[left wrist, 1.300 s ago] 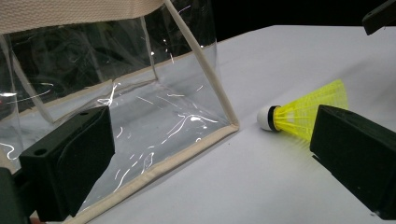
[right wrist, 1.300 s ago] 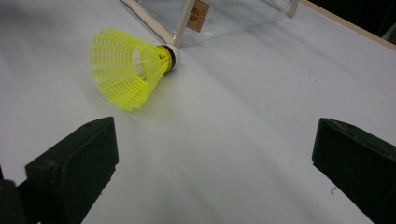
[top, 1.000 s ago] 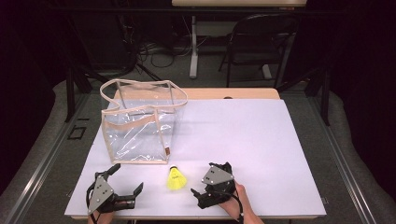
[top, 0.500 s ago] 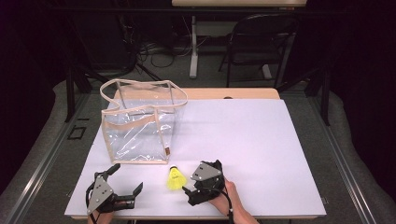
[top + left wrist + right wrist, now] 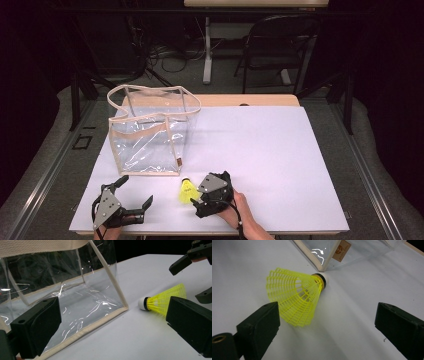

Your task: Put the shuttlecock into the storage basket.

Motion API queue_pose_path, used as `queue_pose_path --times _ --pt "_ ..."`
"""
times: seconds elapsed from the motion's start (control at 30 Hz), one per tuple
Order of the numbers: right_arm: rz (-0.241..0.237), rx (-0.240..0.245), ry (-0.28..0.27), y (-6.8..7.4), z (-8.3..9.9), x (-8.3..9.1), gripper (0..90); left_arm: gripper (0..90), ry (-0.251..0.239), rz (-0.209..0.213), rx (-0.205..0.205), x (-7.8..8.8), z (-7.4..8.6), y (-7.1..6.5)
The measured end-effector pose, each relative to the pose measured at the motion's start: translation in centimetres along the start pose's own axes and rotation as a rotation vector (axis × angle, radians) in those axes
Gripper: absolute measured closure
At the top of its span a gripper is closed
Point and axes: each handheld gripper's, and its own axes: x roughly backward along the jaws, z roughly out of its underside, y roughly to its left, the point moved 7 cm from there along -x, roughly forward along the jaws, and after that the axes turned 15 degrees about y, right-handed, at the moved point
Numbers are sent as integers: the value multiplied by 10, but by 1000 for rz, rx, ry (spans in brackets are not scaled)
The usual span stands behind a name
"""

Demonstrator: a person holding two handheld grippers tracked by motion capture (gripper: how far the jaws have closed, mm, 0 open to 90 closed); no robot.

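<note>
High view: both grippers low at the table's (image 5: 280, 150) near edge.
The left gripper (image 5: 131, 192) and right gripper (image 5: 199, 206) are both spread wide and empty, the right just beside the yellow shuttlecock (image 5: 186, 192). Beyond stands a clear bag (image 5: 150, 132), with bare table to its right.

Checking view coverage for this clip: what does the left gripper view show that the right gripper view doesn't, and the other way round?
The left gripper view shows the bag's woven top band and the other gripper beyond the shuttlecock. The right gripper view shows the bag's brown label and the shuttlecock's open skirt lying between its own open jaws. Both show the yellow shuttlecock lying on the white table and the clear bag's lower corner.
</note>
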Motion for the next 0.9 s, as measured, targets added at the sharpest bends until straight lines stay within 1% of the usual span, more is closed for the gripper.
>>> queue_pose_path --times 0.03,0.07,0.13,0.2,0.23,0.27,0.33,0.4,0.47,0.5,0.63,0.67,0.73,0.8,0.83,0.87,0.9 --pt "8 -5 3 0 -1 -2 104 0 -1 0 0 0 0 0" --pt "8 -5 3 0 -1 -2 104 0 -2 2 1 0 0 0" --pt "12 -9 7 1 -3 -4 145 0 -6 4 6 0 0 0" --pt "14 -3 8 2 -4 -4 150 0 -3 1 1 0 0 0" --pt "20 -1 2 3 -5 -4 172 0 -3 2 3 0 0 0" --pt "20 -1 2 3 -5 -4 172 0 -3 2 3 0 0 0" --pt "24 9 6 4 -7 -5 220 0 -5 4 3 0 0 0" --pt "28 14 6 7 -8 -6 285 0 -6 6 3 0 0 0" --pt "37 29 8 10 -10 -6 353 0 -6 7 1 0 0 0" --pt "37 31 13 10 -10 -7 353 0 -5 7 2 0 0 0" --pt "35 27 25 12 -9 -10 469 0 -5 5 2 1 0 0" --pt "36 19 25 12 -9 -11 517 0 -6 6 4 1 0 0" --pt "35 17 25 12 -9 -11 534 0 -6 6 3 1 0 0" --pt "27 12 18 13 -10 -12 589 0 -6 7 1 1 0 0" --pt "27 12 18 13 -10 -12 589 0 -6 8 2 1 0 0" --pt "27 5 19 15 -10 -12 625 0 -6 7 -1 1 0 0" --pt "27 5 19 15 -10 -12 625 0 -6 8 2 1 0 -1"
